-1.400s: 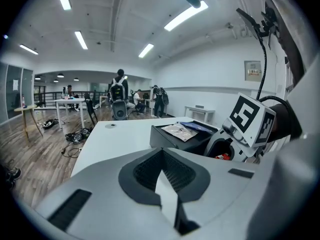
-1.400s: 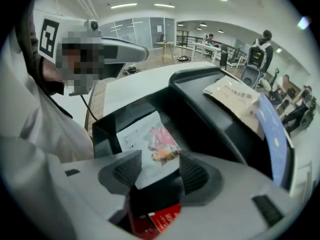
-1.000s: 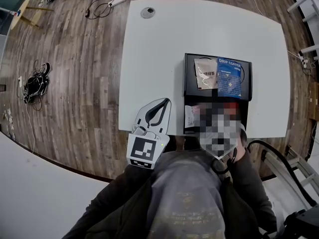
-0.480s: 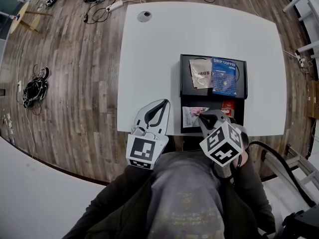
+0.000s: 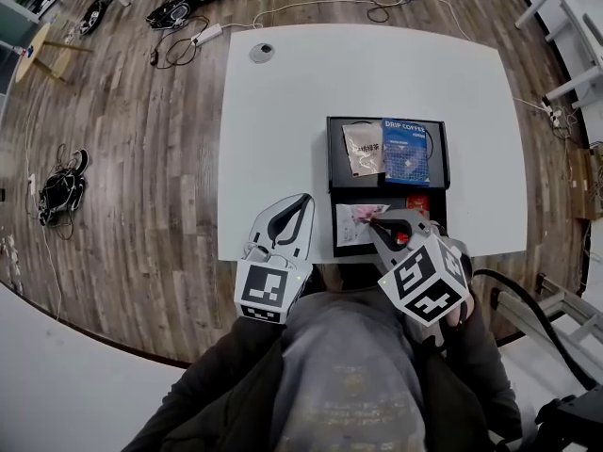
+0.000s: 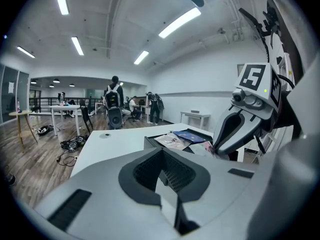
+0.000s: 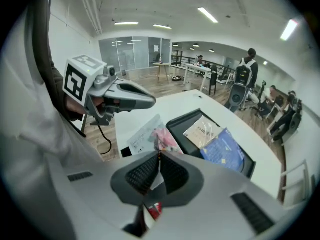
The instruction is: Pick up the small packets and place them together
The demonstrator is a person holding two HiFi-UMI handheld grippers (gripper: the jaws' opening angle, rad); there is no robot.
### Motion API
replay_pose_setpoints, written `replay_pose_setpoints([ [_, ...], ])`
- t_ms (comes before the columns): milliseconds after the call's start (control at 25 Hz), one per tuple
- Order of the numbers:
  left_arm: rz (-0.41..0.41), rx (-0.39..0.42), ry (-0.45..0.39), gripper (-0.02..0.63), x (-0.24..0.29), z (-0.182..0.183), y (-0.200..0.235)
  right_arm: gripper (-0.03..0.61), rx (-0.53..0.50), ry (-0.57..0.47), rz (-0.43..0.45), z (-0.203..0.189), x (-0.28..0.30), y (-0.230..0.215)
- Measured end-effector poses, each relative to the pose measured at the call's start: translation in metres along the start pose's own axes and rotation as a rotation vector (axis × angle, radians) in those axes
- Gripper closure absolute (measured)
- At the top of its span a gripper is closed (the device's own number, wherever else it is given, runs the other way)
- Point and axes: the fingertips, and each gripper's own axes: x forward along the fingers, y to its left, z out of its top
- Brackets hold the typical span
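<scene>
A black tray point(image 5: 334, 158) on the white table point(image 5: 283, 111) holds a beige packet point(image 5: 362, 149) and a blue drip-coffee packet point(image 5: 407, 151). Nearer me, a second black tray point(image 5: 341, 249) carries a white and pink packet point(image 5: 354, 226) and a small red packet point(image 5: 417, 205). My right gripper point(image 5: 377, 224) is shut on the right edge of the white and pink packet point(image 7: 148, 134), pinched at the jaw tips point(image 7: 159, 155). My left gripper point(image 5: 301, 200) hangs over the table's near edge, left of the trays, shut and empty point(image 6: 161, 151).
A round cable port point(image 5: 261, 53) sits at the table's far left corner. Cables and a power strip point(image 5: 203, 34) lie on the wooden floor beyond. People and other tables point(image 6: 114, 109) stand far off in the room.
My right gripper has come into sight over the near tray and now grips the white and pink packet. The left gripper has stayed at the table's near edge.
</scene>
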Motion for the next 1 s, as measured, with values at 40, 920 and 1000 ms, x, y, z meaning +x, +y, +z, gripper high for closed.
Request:
replay_pose_setpoints([
  [40,0.002,0.0,-0.005,0.612,0.001,0.002,0.0,0.565,0.003,-0.01,-0.006,0.004,-0.004,-0.006],
  [920,0.113,-0.094,0.035,0.612,0.016,-0.014,0.043,0.552,-0.094,0.067,-0.128,0.048,0.034,-0.117],
  [1000,0.114,-0.097,0.035,0.612,0.016,-0.015,0.044,0.546,-0.097,0.078,-0.13,0.047,0.037,-0.117],
])
